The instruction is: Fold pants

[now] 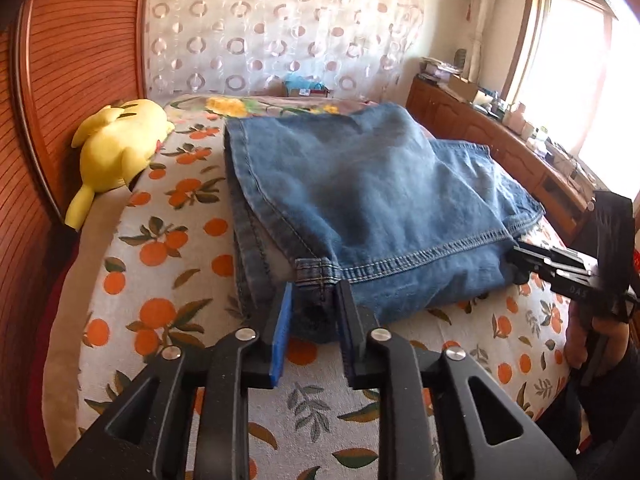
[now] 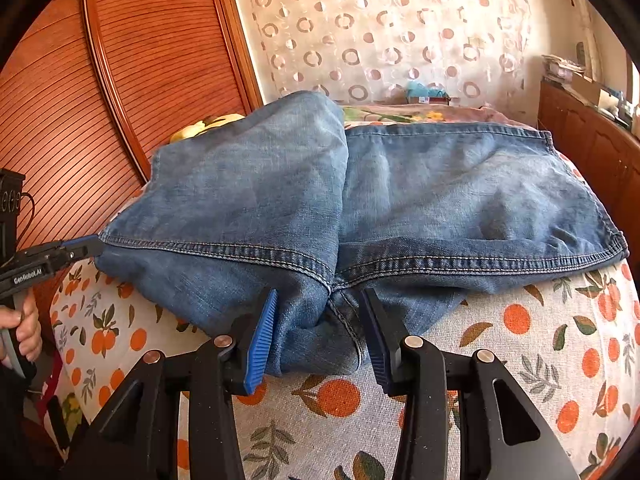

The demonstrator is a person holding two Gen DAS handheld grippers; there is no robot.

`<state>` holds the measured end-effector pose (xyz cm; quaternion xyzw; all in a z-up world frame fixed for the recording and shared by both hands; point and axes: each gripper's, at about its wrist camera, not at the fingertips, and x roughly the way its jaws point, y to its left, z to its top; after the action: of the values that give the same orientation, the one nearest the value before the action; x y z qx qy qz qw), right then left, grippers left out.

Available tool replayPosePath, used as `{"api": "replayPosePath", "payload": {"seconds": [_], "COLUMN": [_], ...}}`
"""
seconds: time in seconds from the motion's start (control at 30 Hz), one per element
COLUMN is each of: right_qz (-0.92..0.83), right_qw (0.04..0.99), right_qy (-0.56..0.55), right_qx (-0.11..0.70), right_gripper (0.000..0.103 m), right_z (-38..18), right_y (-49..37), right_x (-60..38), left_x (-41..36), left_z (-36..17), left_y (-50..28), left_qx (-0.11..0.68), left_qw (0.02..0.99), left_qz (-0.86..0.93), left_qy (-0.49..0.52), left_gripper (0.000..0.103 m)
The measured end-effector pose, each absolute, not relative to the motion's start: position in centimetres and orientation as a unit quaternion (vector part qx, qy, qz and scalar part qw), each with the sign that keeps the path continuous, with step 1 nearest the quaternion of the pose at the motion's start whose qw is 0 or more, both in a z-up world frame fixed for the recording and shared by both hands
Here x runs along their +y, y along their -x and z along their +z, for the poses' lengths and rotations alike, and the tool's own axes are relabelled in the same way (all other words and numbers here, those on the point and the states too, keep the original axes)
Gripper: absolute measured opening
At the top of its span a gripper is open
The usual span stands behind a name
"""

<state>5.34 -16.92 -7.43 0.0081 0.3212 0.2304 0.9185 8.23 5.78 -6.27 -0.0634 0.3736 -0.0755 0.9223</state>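
Blue jeans point(image 1: 360, 184) lie folded in layers on the bed, a stitched hem running along their near edge. In the left wrist view my left gripper point(image 1: 315, 286) flanks the hem's left corner; the denim sits between the pads with no clear squeeze, so it is open. The right wrist view shows the same jeans point(image 2: 460, 200), with the left gripper point(image 2: 94, 246) at the hem's far left corner. My right gripper point(image 2: 320, 294) straddles a bunch of denim below the hem's middle, with a slim gap at its right pad. Its tips point(image 1: 514, 254) reach the jeans' right corner.
The bed sheet point(image 1: 160, 260) is printed with oranges. A yellow plush toy point(image 1: 116, 148) lies at the back left against the wooden headboard point(image 1: 72, 60). A wooden cabinet point(image 1: 500, 148) with clutter runs along the right under a bright window. A hand point(image 2: 24, 328) holds the left gripper's handle.
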Motion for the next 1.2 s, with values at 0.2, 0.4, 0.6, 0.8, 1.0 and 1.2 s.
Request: {"api": "replayPosePath", "payload": {"seconds": [0.2,0.4,0.6,0.8,1.0,1.2], "right_qz": [0.231,0.232,0.228,0.241,0.245,0.250], "right_qw": [0.918,0.917,0.917,0.917,0.918,0.917], "right_qy": [-0.009,-0.010,-0.006,0.024,0.039,0.068], "right_qx": [0.321,0.324,0.327,0.318,0.309,0.303], "right_gripper": [0.044,0.044,0.044,0.044,0.044,0.044], "right_z": [-7.5,-7.5,-7.2,-5.4,-2.8,-0.4], "right_y": [-5.2,-5.2,-5.1,-4.7,-7.2,-12.2], "right_x": [-17.1,-17.1,-17.2,-17.5,-17.0,-14.7], "left_x": [5.8,6.0,6.2,7.5,8.0,8.8], "left_z": [-4.7,-3.4,-2.8,-3.1,-3.2,-3.4], "left_y": [-8.3,-9.0,-10.9,-13.7,-16.1,-19.1], "left_qx": [0.354,0.341,0.339,0.346,0.351,0.359], "left_qw": [0.932,0.936,0.938,0.936,0.934,0.931], "left_qz": [-0.064,-0.068,-0.069,-0.062,-0.061,-0.056], "left_qy": [0.048,0.045,0.030,0.029,0.027,0.016], "left_gripper": [0.039,0.046,0.048,0.048,0.048,0.048]}}
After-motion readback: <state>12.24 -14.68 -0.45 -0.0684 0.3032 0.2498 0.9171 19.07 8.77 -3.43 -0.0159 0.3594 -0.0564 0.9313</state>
